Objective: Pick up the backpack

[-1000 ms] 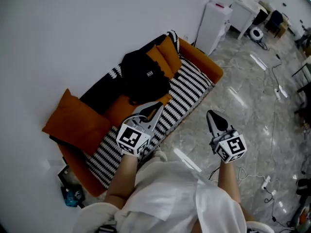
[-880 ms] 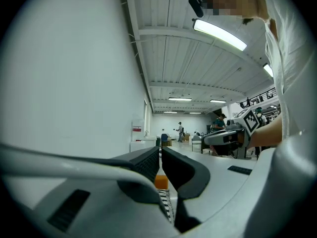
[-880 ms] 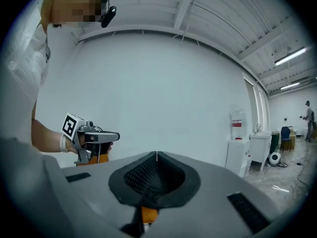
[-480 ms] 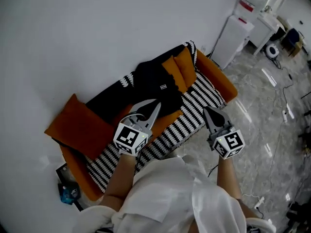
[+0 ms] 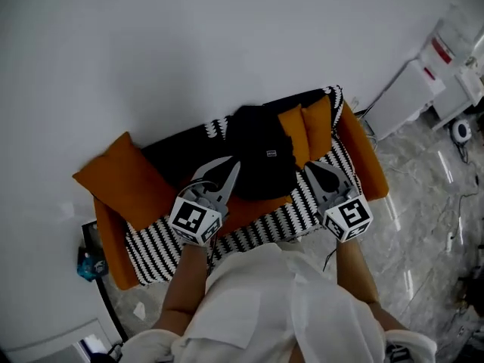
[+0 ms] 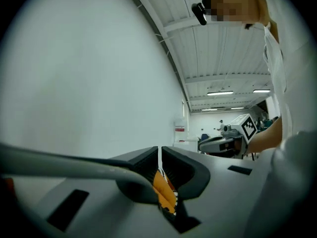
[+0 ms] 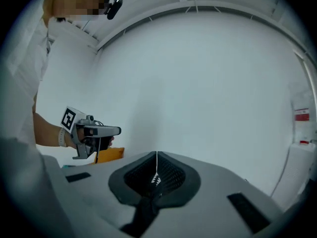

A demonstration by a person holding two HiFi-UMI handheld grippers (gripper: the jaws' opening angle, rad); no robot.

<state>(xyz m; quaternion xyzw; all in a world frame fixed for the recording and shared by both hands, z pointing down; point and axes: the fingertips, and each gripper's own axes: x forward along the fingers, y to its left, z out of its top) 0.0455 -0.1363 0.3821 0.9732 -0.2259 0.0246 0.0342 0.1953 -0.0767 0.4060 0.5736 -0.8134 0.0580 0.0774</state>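
Jaws of both the left gripper (image 5: pixel 229 166) and the right gripper (image 5: pixel 310 168) are pressed together, with nothing clamped in either. From the head view, the black fabric backpack (image 5: pixel 261 159) sits at twelve o'clock from the person, upright against the back of the orange sofa with a black-and-white striped cover (image 5: pixel 361 151). The left tip is at the pack's eight o'clock and the right tip at its four o'clock. I cannot tell whether either touches it. This looks like the approach step, with the pick-up not yet begun. A large orange square cushion (image 5: pixel 119 181) lies at the pack's nine o'clock, well apart. A pair of smaller orange cushions (image 5: pixel 306 129) leans just beside it at two o'clock, and a white cabinet (image 5: pixel 412 89) stands further out that way. The left gripper view shows bare white wall (image 6: pixel 89 73) ahead, with only a sliver of orange and striped fabric below the closed tips. The right gripper view also faces the wall, with the other gripper at nine o'clock. The next move probably calls for parting the jaws and tipping them down onto a handle or strap. The small cushions may crowd the right side.
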